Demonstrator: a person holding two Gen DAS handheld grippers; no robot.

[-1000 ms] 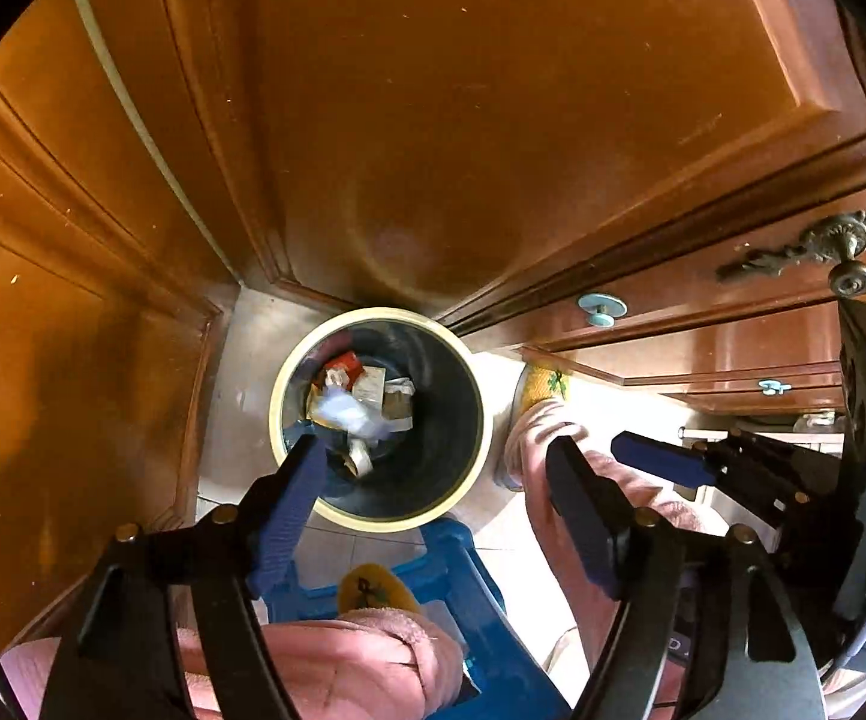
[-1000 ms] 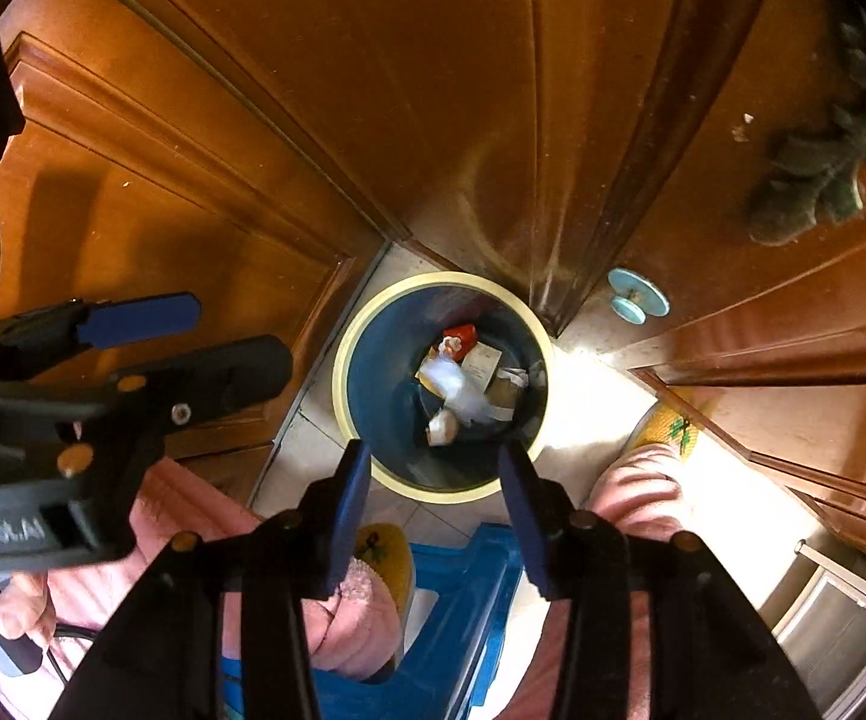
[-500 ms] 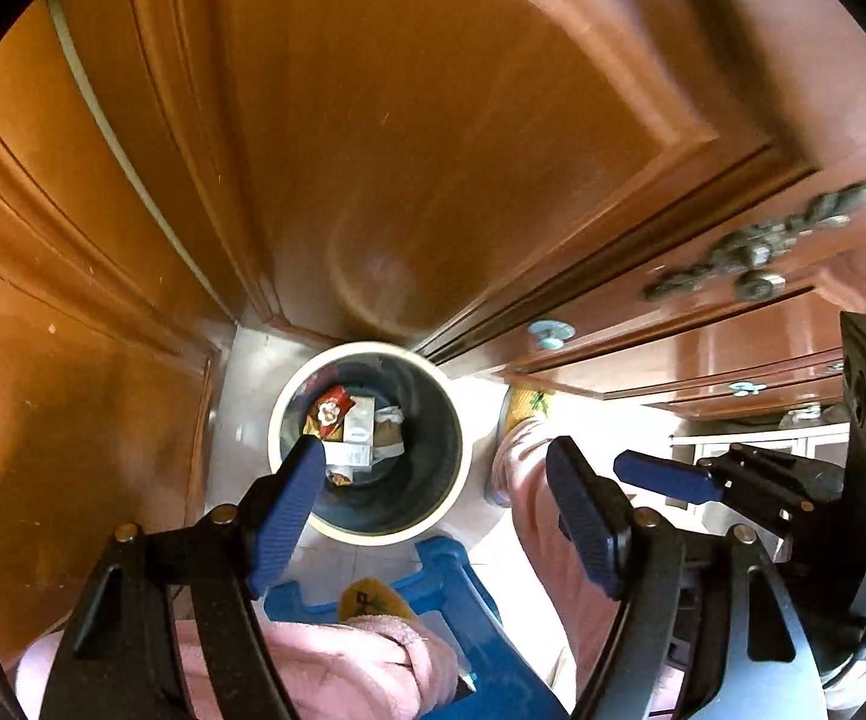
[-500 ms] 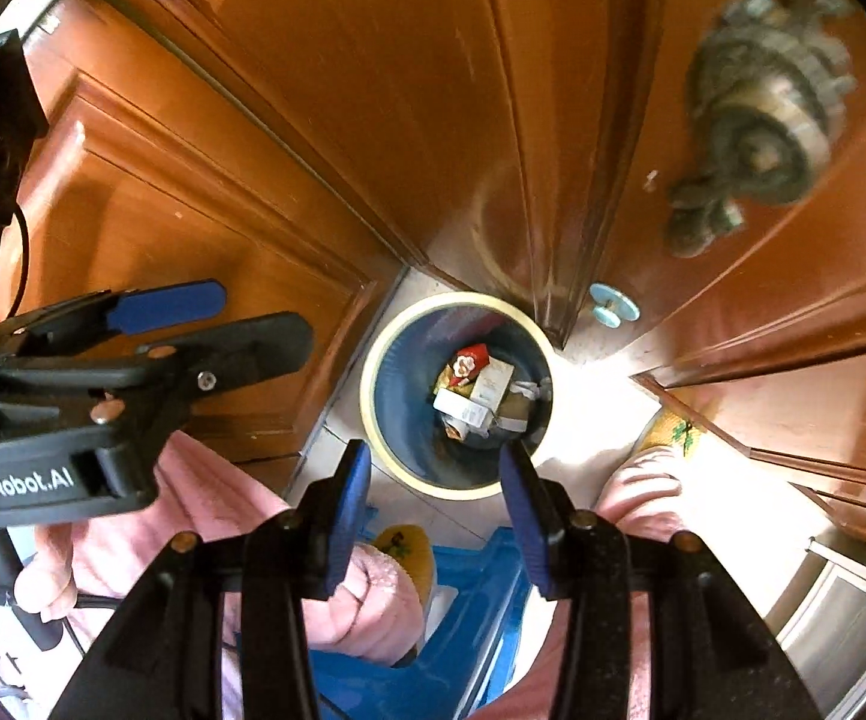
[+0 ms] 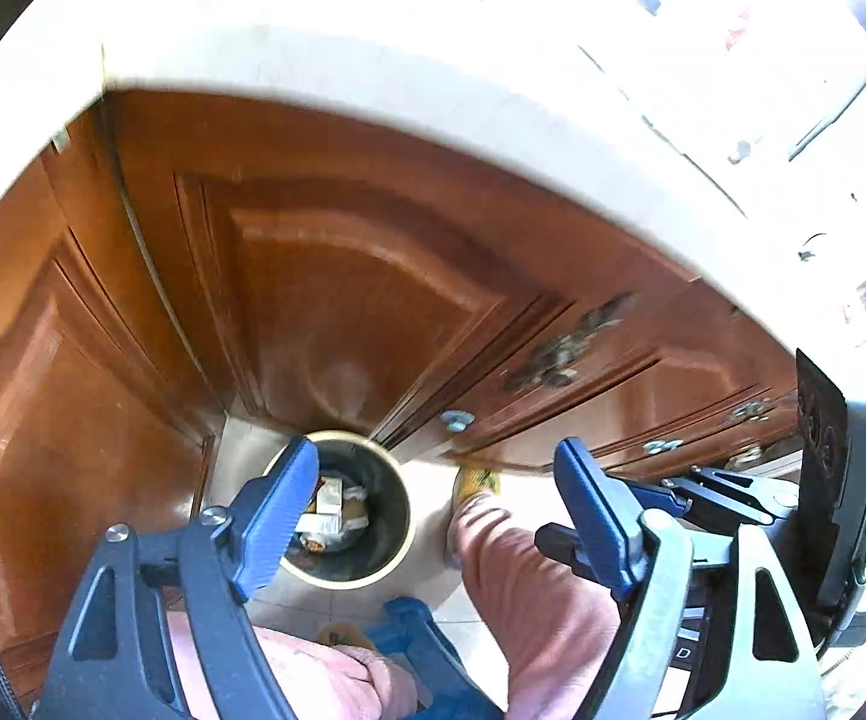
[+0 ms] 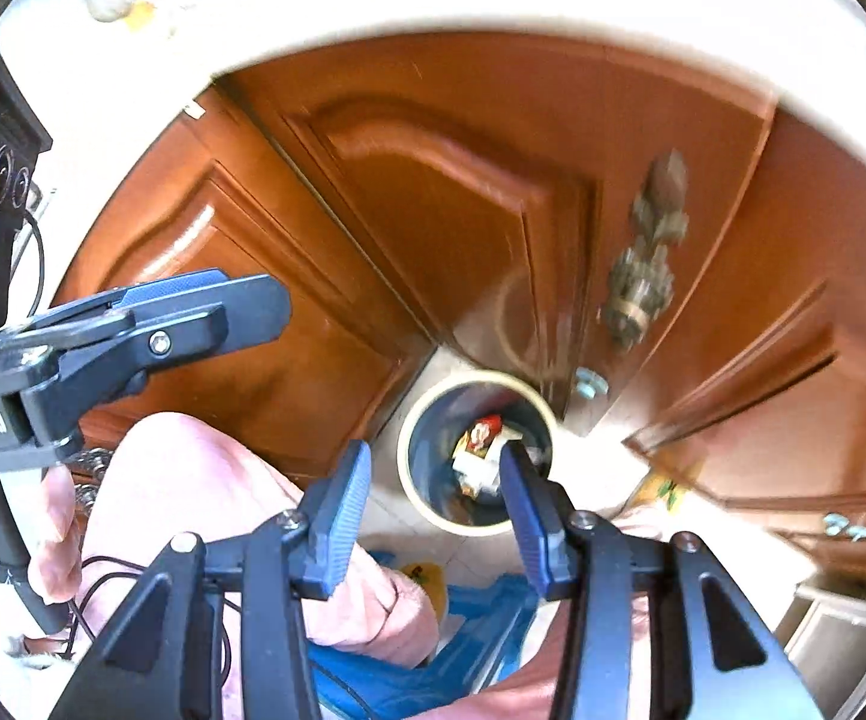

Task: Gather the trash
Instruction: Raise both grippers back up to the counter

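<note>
A round dark bin (image 5: 382,504) with a cream rim stands on the floor in the corner of the wooden cabinets, far below both grippers. Inside it lies mixed trash (image 5: 331,504): white paper, a box and a red wrapper (image 6: 484,429). My left gripper (image 5: 433,459) hangs high over the bin with its jaws opening and nothing between them. My right gripper (image 6: 433,456) is open and empty too, above the same bin (image 6: 433,480). Each gripper shows at the edge of the other's view: the left gripper (image 6: 193,312) and the right gripper (image 5: 703,492).
Brown cabinet doors (image 5: 343,300) with an ornate metal handle (image 6: 643,288) close in the corner under a pale countertop (image 5: 373,78). A person's legs in pink trousers (image 5: 529,588) and a blue stool (image 5: 415,630) are beside the bin. A yellow slipper (image 5: 478,480) is on the tiles.
Both grippers rose well away from the bin, which now looks smaller, and the countertop came into view. A white piece seen blurred over the bin has settled inside. The left jaws stand wider.
</note>
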